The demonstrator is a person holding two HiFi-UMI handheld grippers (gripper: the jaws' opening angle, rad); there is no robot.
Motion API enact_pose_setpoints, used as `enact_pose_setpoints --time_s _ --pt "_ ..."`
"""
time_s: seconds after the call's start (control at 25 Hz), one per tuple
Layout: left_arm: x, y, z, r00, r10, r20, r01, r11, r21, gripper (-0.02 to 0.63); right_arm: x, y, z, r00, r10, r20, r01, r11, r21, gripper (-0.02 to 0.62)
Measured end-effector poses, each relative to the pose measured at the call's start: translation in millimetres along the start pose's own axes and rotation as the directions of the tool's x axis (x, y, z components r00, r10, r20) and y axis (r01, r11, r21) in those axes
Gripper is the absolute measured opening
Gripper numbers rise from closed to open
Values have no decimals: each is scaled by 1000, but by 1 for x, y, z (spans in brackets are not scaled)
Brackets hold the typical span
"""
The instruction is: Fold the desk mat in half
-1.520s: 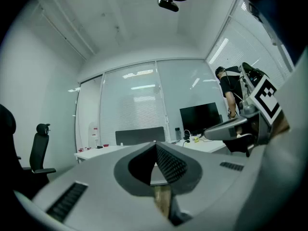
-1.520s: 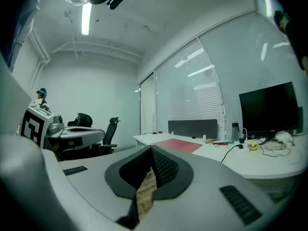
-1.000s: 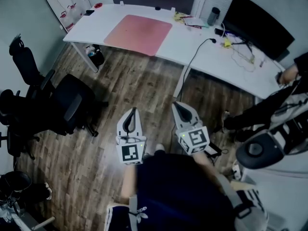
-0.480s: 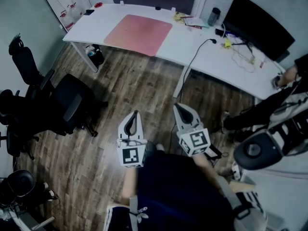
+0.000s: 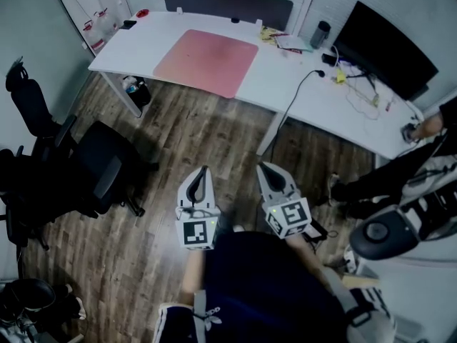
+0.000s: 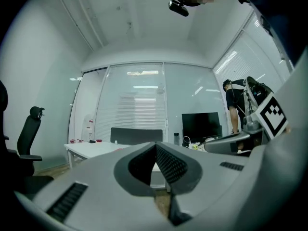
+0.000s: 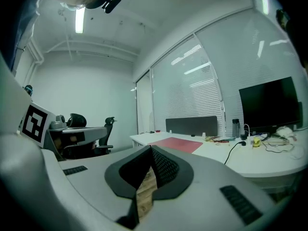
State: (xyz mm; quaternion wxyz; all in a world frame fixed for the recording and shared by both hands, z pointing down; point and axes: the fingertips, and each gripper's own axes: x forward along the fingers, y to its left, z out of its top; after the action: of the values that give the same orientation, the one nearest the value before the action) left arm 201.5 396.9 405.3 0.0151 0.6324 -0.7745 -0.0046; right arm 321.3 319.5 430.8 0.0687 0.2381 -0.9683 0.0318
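Pink desk mat (image 5: 207, 61) well ahead, long side along the desk's (image 5: 136, 41) front edge. Your left gripper (image 5: 203, 171), nearer, and right gripper (image 5: 265, 168): both pressed together, empty.

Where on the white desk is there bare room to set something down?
Free: the desk left of the pink mat, and the strip between mat and black cable. Crowded: papers, bottle and wires near the monitor.
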Motion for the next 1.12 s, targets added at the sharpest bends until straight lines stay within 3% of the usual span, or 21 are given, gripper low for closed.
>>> enact_pose_setpoints --time_s 0.28,0.56,1.12 --pt "55 57 17 999 -41 5 41 999 -1 3 63 -2 12 999 -40 -22 40 999 3 2" --pt "77 95 6 996 -83 -15 83 996 -26 3 107 10 15 997 -66 -28 66 998 11 2" --pt "104 122 -13 995 -69 -66 67 997 -33 3 141 1 19 997 -71 -41 73 996 56 3"
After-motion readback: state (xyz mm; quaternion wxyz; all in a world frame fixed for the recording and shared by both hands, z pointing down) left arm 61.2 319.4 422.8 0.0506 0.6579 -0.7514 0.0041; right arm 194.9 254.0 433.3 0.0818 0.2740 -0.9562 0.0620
